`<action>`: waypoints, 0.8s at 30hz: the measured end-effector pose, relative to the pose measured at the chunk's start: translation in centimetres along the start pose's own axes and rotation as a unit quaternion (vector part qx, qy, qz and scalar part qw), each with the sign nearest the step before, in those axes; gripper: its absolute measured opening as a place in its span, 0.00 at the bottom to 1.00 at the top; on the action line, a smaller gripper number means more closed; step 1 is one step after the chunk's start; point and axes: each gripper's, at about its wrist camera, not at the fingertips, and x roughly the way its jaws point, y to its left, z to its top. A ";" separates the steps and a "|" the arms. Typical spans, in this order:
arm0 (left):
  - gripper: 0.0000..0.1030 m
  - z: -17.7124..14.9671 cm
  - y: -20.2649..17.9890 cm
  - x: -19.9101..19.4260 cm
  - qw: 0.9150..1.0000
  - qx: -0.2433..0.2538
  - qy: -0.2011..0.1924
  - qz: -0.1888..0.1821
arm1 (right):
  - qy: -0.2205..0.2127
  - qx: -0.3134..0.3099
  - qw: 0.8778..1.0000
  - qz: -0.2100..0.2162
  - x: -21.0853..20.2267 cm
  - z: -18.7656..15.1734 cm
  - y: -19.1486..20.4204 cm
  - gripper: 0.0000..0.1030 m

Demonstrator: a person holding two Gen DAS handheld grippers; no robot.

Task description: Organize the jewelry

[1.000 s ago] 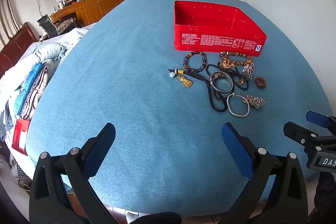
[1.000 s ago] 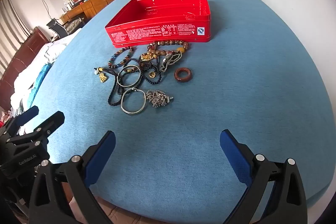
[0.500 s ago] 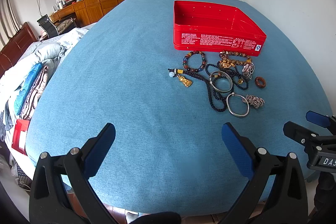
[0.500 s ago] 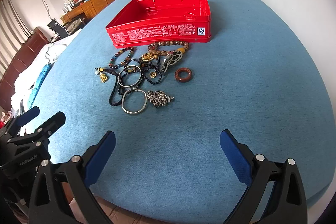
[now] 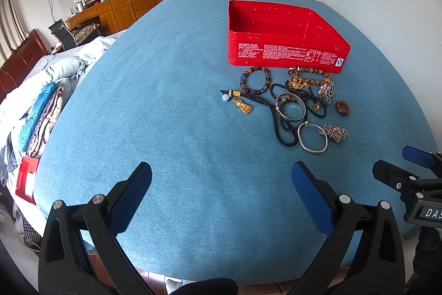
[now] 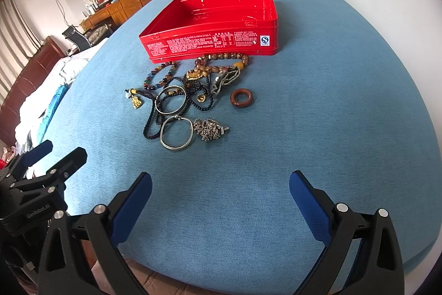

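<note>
**Jaws spread wide, nothing yet in the tin**

Jaws of both grippers stand wide apart and hold nothing: the left gripper [image 5: 221, 184] and the right gripper [image 6: 221, 192] hover over bare cloth on the blue fabric-covered surface [image 5: 165, 115], well short of the jewelry.

By my reading the task has barely started. The shallow rectangular red metal tin [image 6: 210, 26] sits open and looks empty inside. Every piece lies outside it, in a loose cluster just in front of the tin's printed wall:

- a multicoloured bead bracelet [image 5: 255, 80] and a brown-and-amber bead bracelet [image 5: 309, 75] closest to the tin, the latter nearly touching it;
- a dark braided cord with a gold figure pendant [image 5: 243, 107], off the tin's left front corner;
- a black bead necklace [image 5: 284, 129] tangled under a thin silver bangle [image 5: 291, 109];
- a second silver bangle [image 6: 176, 133] and a crumpled silver chain [image 6: 210, 129], farthest from the tin;
- a reddish-brown stone ring [image 6: 242, 98], apart to the right.

All pieces probably remain to be moved, and the tangled necklace and bangle likely need separating.
</note>
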 end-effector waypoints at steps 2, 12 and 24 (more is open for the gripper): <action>0.97 0.0 0.0 0.0 1.000 0.000 0.000 0.000 | 0.000 0.000 1.000 0.000 0.0 0.0 0.0 0.96; 0.97 0.0 0.0 0.0 1.000 0.000 0.000 0.000 | 0.000 0.001 1.000 0.001 0.1 0.0 0.0 0.96; 0.97 0.0 0.0 0.0 1.000 0.000 0.001 0.000 | 0.000 0.001 1.000 0.001 0.0 -0.1 0.1 0.96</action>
